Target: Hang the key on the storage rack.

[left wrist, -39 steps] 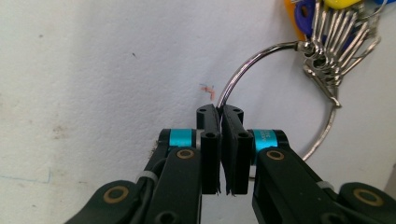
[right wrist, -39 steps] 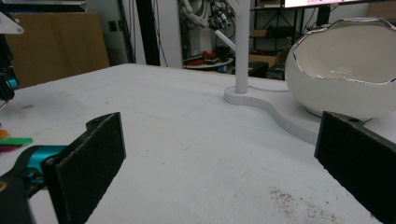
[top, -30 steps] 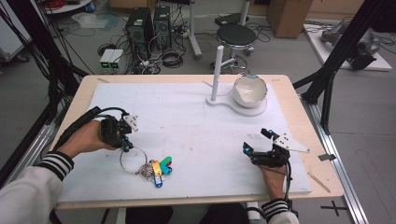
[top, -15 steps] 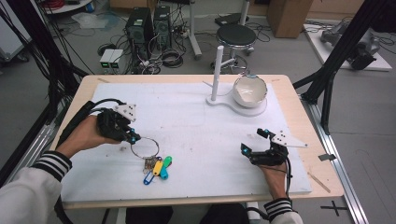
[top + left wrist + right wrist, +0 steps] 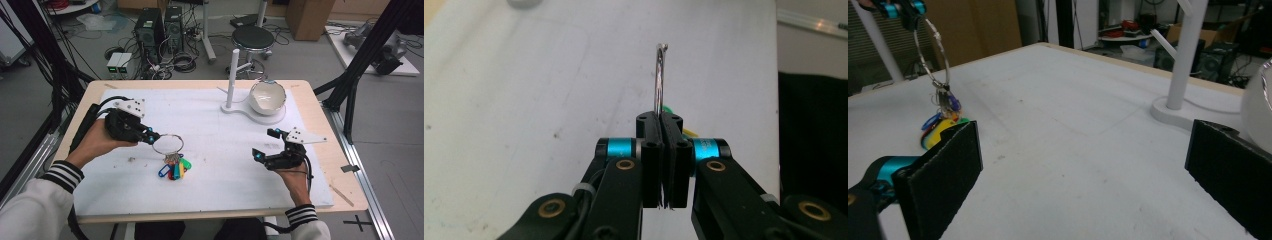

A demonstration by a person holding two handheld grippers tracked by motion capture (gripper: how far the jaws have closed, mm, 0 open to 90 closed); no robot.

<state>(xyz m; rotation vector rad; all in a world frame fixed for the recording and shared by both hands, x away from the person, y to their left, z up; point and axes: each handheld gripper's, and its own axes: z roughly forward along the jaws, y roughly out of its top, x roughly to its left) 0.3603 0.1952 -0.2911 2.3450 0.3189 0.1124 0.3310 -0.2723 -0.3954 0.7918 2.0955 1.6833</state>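
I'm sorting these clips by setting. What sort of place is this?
Most likely a lab or workshop set up for recording. Desktop computers and loose cables sit on the floor behind the table, black frame struts stand around it, and a stool stands nearby.

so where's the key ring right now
In the high view the key ring is left of centre over the white mat, clamped in the left gripper, its coloured tags hanging below.
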